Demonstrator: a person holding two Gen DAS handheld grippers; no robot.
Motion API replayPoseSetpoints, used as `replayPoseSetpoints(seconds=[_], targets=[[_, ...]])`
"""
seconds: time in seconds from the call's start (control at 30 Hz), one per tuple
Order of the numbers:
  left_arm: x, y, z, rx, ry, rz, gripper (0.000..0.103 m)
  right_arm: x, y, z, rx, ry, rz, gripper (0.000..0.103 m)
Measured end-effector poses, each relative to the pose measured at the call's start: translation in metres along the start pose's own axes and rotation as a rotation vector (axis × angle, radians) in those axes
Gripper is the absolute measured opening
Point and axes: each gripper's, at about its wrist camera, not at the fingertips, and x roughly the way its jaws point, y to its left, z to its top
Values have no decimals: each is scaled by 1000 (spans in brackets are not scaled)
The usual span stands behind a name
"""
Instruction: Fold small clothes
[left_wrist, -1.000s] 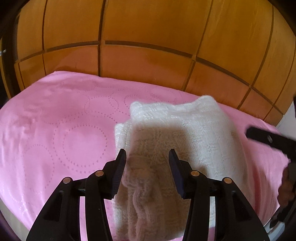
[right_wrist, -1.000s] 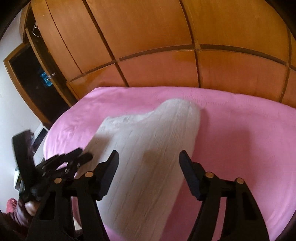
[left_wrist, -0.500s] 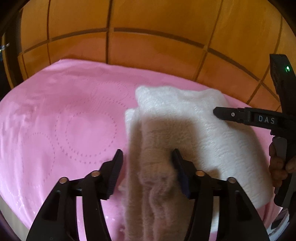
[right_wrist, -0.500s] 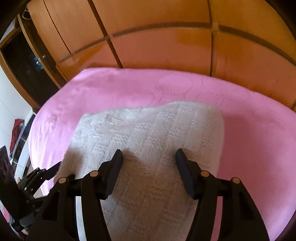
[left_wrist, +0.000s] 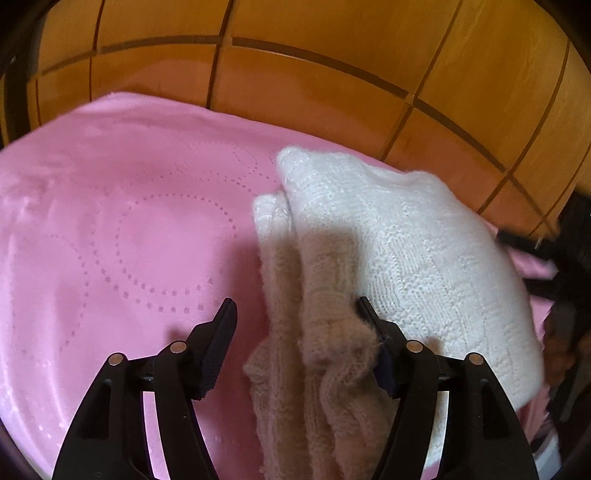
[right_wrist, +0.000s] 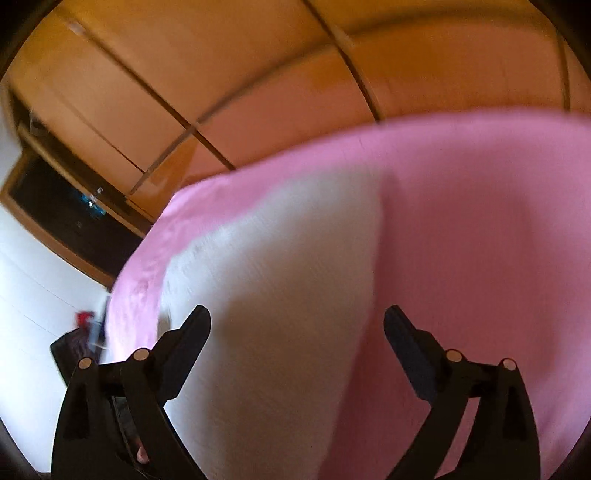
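A white knitted garment (left_wrist: 413, 251) lies folded on the pink bedspread (left_wrist: 110, 240). A bunched strip of it, perhaps a sleeve, (left_wrist: 325, 332) lies between the jaws of my left gripper (left_wrist: 295, 314), which are open; the knit touches the right finger (left_wrist: 373, 325). In the right wrist view, which is blurred, the garment (right_wrist: 288, 295) lies on the bedspread (right_wrist: 480, 221) under my right gripper (right_wrist: 297, 321), which is open wide and empty above it.
Orange wooden wardrobe panels (left_wrist: 295, 74) stand right behind the bed. An open dark wardrobe compartment (right_wrist: 66, 218) is at the left. The bed's left edge drops to a white floor (right_wrist: 37, 295) with small items. The other gripper (left_wrist: 569, 266) shows blurred at the right.
My right gripper has pulled back and swung left, with its jaws opened wider. My left gripper has shifted left, so the bunched knit now rests against its right finger.
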Motion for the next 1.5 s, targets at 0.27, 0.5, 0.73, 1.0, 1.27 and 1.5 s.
replayPoseSetpoints(seconds=[0.27, 0.5, 0.73, 1.0, 1.27, 1.5], targets=[[10, 22, -4, -126, 53, -203, 56, 27, -8, -19, 49, 61, 160, 75], [10, -22, 3, -98, 68, -321, 52, -27, 3, -19, -33, -48, 118, 51], [45, -148, 12, 103, 160, -427, 52, -132, -55, -20, 26, -239, 17, 50], [82, -293, -12, 392, 232, -380, 52, -210, -156, -64, 187, -323, -236, 51], [70, -298, -23, 415, 154, -244, 62, -232, -151, -93, 186, -377, -413, 79], [69, -288, -30, 394, 117, -156, 67, -229, -93, -120, -4, -330, -516, 76]])
